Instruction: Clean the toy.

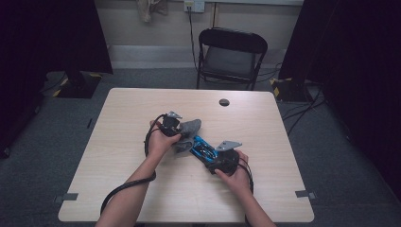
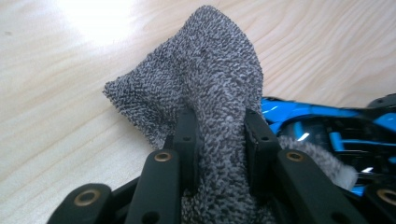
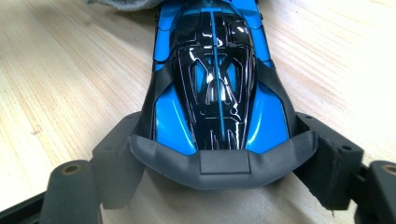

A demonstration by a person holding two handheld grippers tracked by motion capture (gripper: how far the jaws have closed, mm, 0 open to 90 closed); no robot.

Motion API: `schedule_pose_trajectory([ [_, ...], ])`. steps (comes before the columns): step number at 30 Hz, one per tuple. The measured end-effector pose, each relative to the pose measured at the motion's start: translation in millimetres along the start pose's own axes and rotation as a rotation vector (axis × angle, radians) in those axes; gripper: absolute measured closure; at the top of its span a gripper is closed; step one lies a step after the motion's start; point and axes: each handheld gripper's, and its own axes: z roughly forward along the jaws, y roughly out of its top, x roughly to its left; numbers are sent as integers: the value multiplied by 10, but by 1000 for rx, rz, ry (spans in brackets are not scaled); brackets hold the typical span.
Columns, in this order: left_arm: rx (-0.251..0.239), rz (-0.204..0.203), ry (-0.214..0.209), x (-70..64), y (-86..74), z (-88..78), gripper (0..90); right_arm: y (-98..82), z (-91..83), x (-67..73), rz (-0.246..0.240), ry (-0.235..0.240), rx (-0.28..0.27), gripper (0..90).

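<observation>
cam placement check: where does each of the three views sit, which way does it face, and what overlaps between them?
High view: fixed above the person's side, looking forward and down at the table; both forearms enter from the bottom, left gripper and right gripper meet mid-table.
Left gripper view: rides the left gripper, looking along its jaws, shut on the grey cloth.
Right gripper view: rides the right gripper, jaws clamped on the blue toy car.
Shared: all three views show the cloth and the car.

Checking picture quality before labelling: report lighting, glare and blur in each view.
High view: dim, dark corners, table evenly lit. Left gripper view: bright glare patch on the wood, grey cloth sharp. Right gripper view: ceiling-light reflections streak the blue toy car; near jaws slightly soft.
</observation>
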Motion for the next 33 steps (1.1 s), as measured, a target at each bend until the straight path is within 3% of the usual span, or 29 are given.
schedule_pose_trajectory([
  [4, -13, 34, -49, -154, 37, -45, 709, 0, 0, 0, -1, 0, 0, 241],
  [13, -12, 150, -170, -665, 35, -69, 708, 0, 0, 0, -1, 0, 0, 240],
  [19, -4, 171, -219, -860, -29, -32, 708, 0, 0, 0, -1, -1, 1, 241],
  [23, 7, 188, -241, -962, -56, 15, 709, 0, 0, -1, -1, -1, 0, 240],
  [26, 20, 221, -224, -1010, -74, 65, 708, 0, 0, -1, -2, -1, 0, 241],
  [33, 15, 240, -203, -1003, -70, 73, 709, -1, 1, -1, -3, -1, -1, 241],
])
